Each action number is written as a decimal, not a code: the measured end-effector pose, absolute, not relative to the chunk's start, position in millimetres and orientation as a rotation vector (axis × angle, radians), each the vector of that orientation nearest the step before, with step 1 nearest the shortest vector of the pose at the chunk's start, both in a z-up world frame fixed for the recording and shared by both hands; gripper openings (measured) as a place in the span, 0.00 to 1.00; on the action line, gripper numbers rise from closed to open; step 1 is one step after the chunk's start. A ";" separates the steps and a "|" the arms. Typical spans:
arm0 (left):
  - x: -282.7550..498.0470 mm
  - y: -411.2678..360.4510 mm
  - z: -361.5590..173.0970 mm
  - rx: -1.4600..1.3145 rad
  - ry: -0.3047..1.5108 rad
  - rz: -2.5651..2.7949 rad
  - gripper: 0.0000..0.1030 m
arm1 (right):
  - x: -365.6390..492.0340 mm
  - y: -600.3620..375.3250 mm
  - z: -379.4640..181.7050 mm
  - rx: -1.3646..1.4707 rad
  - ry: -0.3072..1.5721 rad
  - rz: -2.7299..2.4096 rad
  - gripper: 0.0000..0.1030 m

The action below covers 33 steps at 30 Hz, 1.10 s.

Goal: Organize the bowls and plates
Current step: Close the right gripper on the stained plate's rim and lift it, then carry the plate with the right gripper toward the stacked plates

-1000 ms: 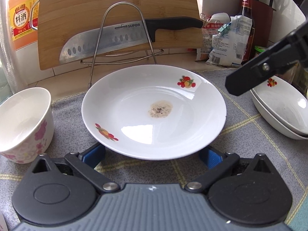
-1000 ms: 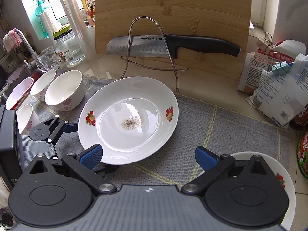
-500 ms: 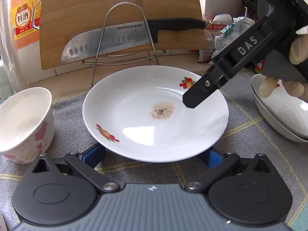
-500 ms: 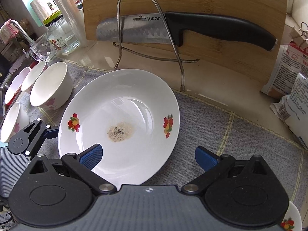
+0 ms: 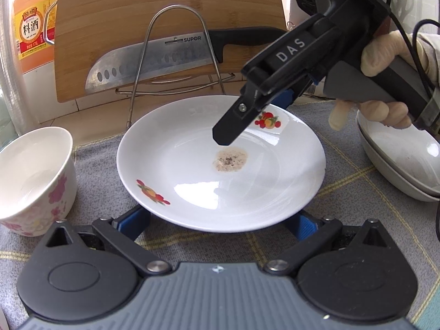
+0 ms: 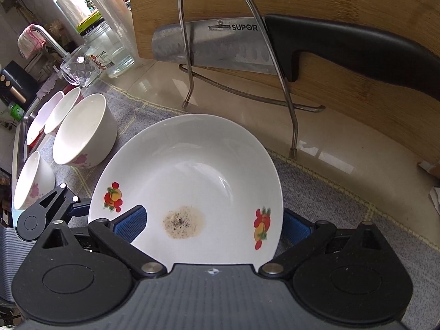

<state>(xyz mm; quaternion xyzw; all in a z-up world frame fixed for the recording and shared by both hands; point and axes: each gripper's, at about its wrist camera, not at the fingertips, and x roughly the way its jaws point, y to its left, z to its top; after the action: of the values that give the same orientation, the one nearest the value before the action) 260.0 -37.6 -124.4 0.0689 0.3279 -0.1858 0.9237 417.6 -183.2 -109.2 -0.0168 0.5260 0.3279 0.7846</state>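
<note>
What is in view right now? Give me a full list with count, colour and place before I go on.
plate: one, white with fruit prints and a brown speckled stain, centre of the mat.
bowls: four, white with pink flowers, left of the plate.
stacked dishes: two at least, white, right of the plate.
mat: one, grey with yellow lines, under the dishes.
knife: one, steel blade and black handle, on the wire rack behind the plate.
cutting board: one, bamboo, upright behind the knife.
bottle: one, orange label, far left.
glass jar: one, clear, back left.
left gripper: black with blue pads, open, at the plate's near rim.
right gripper: same, open, over the plate.
</note>
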 end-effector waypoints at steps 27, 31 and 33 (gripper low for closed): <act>258.4 -33.2 -122.7 0.173 0.660 -0.430 1.00 | 450.6 -163.4 -108.9 -0.079 1.137 0.862 1.00; 257.5 -33.4 -122.1 0.183 0.649 -0.440 1.00 | 453.9 -161.2 -108.4 -0.090 1.153 0.884 1.00; 257.5 -33.2 -122.3 0.180 0.649 -0.440 1.00 | 454.9 -159.5 -108.3 -0.093 1.161 0.891 1.00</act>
<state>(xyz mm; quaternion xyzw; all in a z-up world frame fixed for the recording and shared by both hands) 257.5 -33.2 -122.3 0.0876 0.3158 -0.2141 0.9202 454.9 -159.5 -108.3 -0.0425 0.5300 0.4067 0.7429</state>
